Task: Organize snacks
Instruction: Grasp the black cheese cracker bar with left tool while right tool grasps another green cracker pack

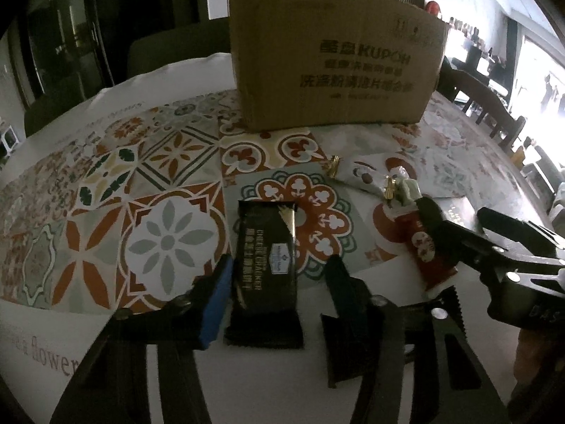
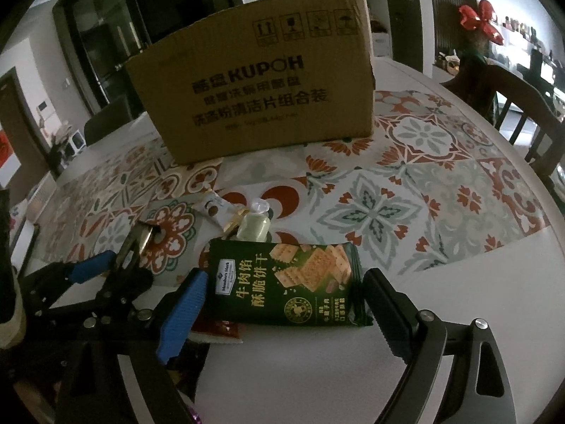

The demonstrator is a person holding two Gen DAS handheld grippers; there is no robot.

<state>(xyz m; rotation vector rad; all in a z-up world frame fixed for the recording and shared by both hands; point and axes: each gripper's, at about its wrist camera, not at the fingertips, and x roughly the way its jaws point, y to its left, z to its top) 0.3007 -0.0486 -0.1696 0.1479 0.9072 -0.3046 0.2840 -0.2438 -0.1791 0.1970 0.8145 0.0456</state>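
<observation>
In the left wrist view a black cheese cracker packet (image 1: 266,268) lies flat on the tablecloth between the fingers of my left gripper (image 1: 277,288). The blue pad (image 1: 215,300) sits at its left edge and a gap shows at the right finger, so the jaws are open. My right gripper (image 2: 282,296) stands open astride a green cracker packet (image 2: 289,282) that rests on the table. Each gripper shows in the other's view: the right gripper (image 1: 455,208) by a red packet (image 1: 427,251), the left gripper (image 2: 116,258) at the far left.
A tall cardboard box (image 1: 335,60) (image 2: 254,81) stands behind the snacks on the patterned tablecloth (image 2: 406,183). A small white packet (image 2: 212,206), a pale green jelly cup (image 2: 252,226) and the red packet (image 2: 215,328) lie close by. A dark chair (image 2: 522,106) stands at the right.
</observation>
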